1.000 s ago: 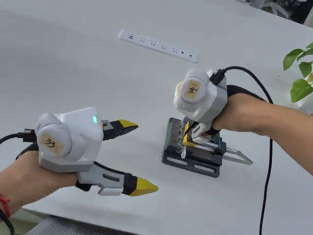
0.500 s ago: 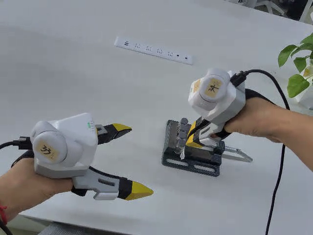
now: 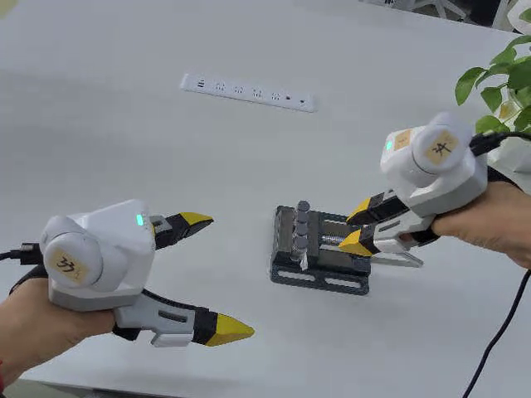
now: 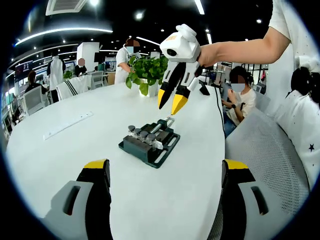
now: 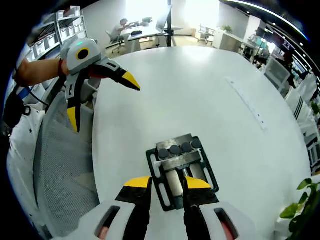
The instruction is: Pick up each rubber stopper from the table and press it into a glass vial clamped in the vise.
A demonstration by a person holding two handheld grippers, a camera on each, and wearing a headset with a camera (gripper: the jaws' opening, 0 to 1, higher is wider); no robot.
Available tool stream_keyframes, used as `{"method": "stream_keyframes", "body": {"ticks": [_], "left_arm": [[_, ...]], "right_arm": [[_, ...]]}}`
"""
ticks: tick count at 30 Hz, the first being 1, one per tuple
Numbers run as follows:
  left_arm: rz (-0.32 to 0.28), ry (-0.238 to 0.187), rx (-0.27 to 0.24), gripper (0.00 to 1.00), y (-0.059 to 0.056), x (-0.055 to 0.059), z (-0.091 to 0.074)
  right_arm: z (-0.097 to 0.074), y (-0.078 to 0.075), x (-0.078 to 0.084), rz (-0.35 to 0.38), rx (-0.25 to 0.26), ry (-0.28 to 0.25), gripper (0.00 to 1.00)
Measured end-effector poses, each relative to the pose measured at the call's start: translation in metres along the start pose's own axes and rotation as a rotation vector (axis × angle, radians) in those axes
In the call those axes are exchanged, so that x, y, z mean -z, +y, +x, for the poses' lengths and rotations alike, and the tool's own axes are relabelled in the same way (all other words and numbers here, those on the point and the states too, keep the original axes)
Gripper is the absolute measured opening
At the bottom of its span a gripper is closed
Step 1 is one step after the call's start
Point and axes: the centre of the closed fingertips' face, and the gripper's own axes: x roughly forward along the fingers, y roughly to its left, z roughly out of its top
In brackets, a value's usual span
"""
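Head view first: the left hand-held gripper [image 3: 221,274] hangs low over the near side of the white desk [image 3: 124,141], jaws spread wide with nothing in them. The right hand-held gripper [image 3: 354,231] is up just right of the vise [image 3: 319,272], tips pointing at it but not touching, jaws only a little apart and empty as far as I can see. The vise sits mid-desk with a row of vials [image 3: 299,240] clamped in it, each topped with a dark stopper [image 3: 304,206]. From here they overlap, so the glass is hard to make out. There's a power strip [image 3: 247,91] further back, and a plant [image 3: 498,70] cut off at the right edge. In the left gripper view, its own two jaws stand far apart at the bottom with bare desk between them. The vise [image 4: 150,145] is ahead, and the right hand-held gripper [image 4: 170,104] hovers above its far end, its tips separated by a narrow gap. The vials are tiny here. People [image 4: 240,95] sit in the background. The right gripper view looks straight down: four round dark stoppers [image 5: 177,148] in a row at the vise's far jaw, with the vise screw partly hidden behind the right gripper's own yellow tips. The left hand-held gripper [image 5: 102,100] is off at the upper left, wide open.
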Motion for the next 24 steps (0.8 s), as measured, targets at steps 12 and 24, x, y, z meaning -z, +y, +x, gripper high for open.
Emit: {"method": "stream_keyframes", "body": {"ticks": [12, 24], "left_arm": [[0.026, 0.019, -0.006, 0.99, 0.005, -0.004, 0.000], [0.056, 0.046, 0.000, 0.99, 0.007, -0.006, 0.001]], "right_arm": [[-0.023, 0.009, 0.035, 0.142, 0.059, -0.179, 0.36], [-0.032, 0.016, 0.063, 0.232, 0.096, -0.363, 0.57]]}}
